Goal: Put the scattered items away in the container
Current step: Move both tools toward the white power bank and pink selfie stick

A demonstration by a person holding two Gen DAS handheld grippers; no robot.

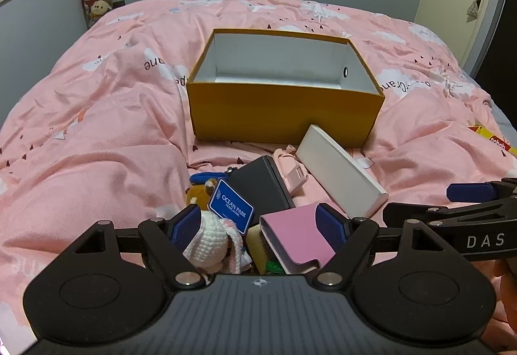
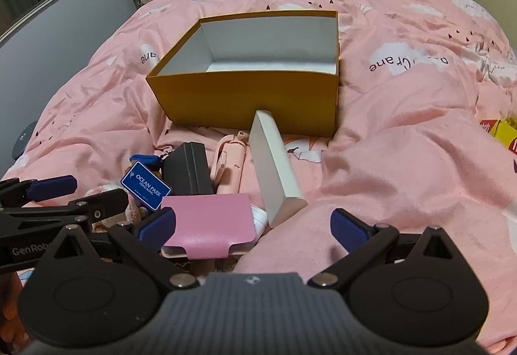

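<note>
While jaws gape, box [image 1: 284, 115] sits empty.

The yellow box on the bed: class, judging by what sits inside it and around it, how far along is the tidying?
Done: nothing, as the yellow box looks empty.
In hand: nothing; the left gripper and right gripper are both open over the pile.
Left: the pink wallet, white box, black case, Ocean Park tag, pink gadget and crochet toy.

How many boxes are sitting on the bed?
3. The open yellow box sits mid-bed; the long white box leans against its front; the black box lies left of the white one. Others may be hidden in the pile.
</note>
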